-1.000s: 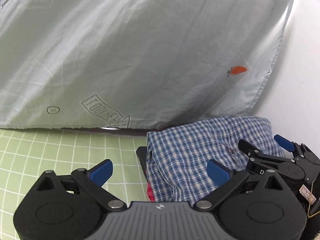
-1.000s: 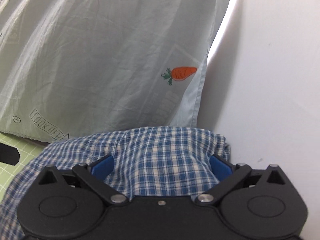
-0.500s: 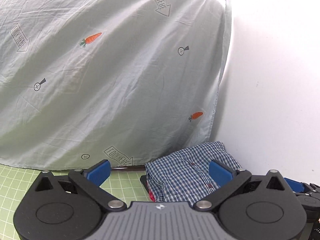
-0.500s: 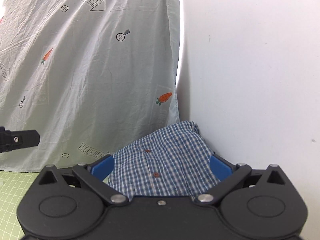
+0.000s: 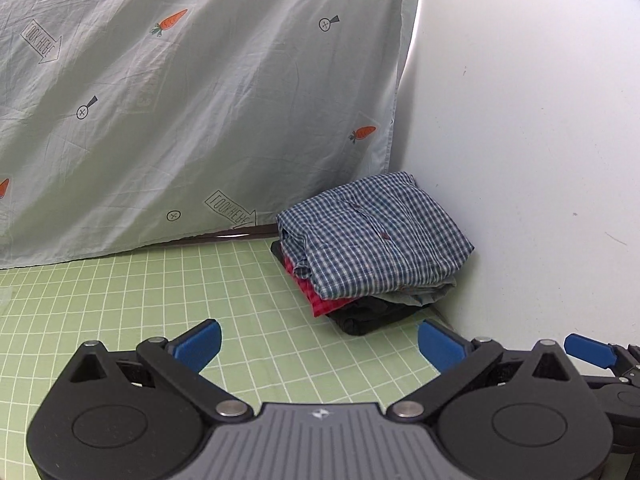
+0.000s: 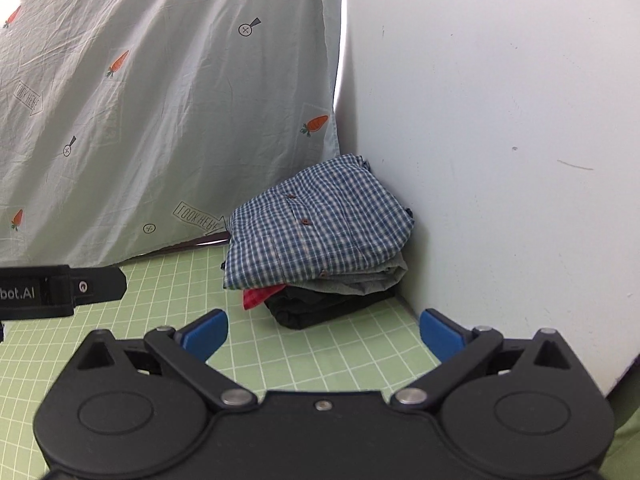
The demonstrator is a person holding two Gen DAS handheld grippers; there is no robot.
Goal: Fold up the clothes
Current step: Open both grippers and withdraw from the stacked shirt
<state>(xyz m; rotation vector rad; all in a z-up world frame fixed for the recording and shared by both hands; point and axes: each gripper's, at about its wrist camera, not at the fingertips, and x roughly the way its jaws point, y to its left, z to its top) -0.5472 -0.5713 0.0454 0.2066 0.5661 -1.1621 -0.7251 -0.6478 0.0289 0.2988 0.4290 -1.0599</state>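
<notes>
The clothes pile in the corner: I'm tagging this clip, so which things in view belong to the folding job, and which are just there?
Part of the job:
- blue checked shirt, folded, on top of the pile
- grey garment, red checked garment, black garment under it
- left gripper, right gripper, both open and empty

Just there:
- green grid mat
- carrot-print sheet
- white wall

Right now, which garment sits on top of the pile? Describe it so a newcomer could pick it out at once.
Find the corner where the white wall meets the hanging carrot-print sheet, above the green grid mat. A small stack of folded clothes sits there. The top piece is the blue-and-white checked button shirt, lying over grey, red checked and black layers.
</notes>
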